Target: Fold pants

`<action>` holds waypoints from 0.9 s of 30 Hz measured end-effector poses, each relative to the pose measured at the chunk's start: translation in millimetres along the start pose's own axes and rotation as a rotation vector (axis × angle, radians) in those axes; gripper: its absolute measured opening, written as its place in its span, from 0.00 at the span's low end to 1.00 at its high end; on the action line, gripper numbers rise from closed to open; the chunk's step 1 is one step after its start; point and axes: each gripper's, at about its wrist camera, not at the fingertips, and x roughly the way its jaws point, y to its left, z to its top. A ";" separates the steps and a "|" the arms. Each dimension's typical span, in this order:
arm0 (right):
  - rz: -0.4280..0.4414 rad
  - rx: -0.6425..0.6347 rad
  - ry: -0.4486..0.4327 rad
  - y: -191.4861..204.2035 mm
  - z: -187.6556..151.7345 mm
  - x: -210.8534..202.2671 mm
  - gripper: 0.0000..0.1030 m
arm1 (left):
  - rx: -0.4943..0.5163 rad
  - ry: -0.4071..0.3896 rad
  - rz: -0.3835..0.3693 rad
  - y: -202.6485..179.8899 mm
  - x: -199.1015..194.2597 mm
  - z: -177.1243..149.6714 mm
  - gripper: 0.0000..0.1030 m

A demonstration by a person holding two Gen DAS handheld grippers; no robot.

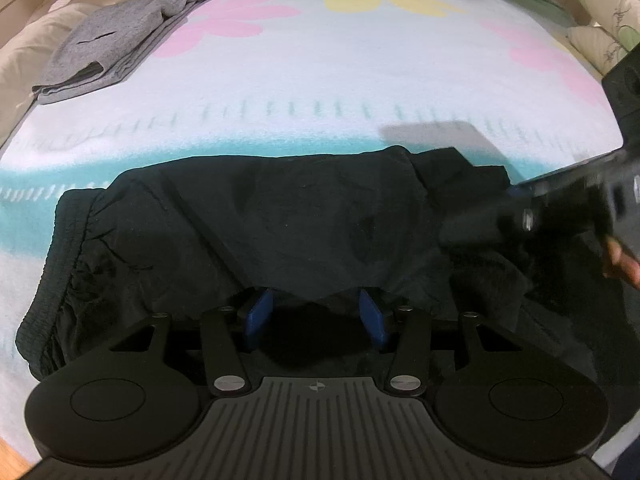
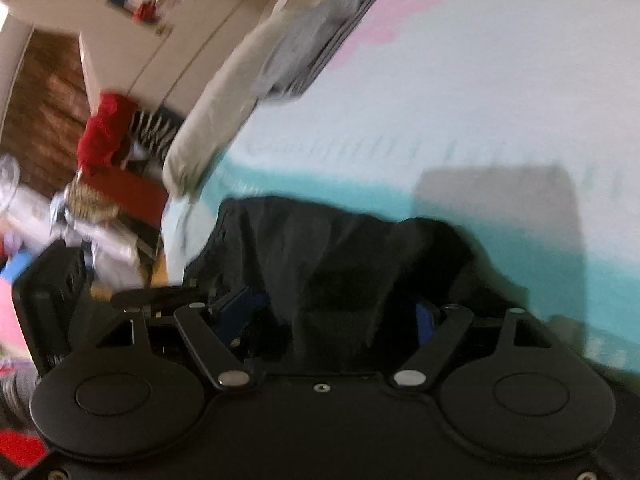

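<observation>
Pants [image 1: 280, 220], black and crinkly, lie in a wide band across the near part of the bed cover [image 1: 340, 80], elastic waistband bunched at the left, the cloth already doubled over and slumped into soft ridges. To do this step well, I judge both grips should travel together and level, carrying the near edge over to meet the far edge squarely, so no corner lags (thin slippery fabric like this probably creeps and billows).

Left gripper [image 1: 316, 312] sits at the near edge with its blue pads spread apart and cloth draped over their tips; whether it pinches anything I cannot tell. Right gripper [image 2: 340, 316] is blurred, its pads apart with dark cloth bunched between them; a real hold is unclear.

Far left, folded gray clothes [image 1: 120, 44] rest on the cover, well apart.
</observation>
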 end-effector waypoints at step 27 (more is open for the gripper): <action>-0.431 -0.111 -0.279 6.6 22.1 -16.6 0.07 | 0.006 -0.015 0.022 -5.3 -3.1 -4.5 0.46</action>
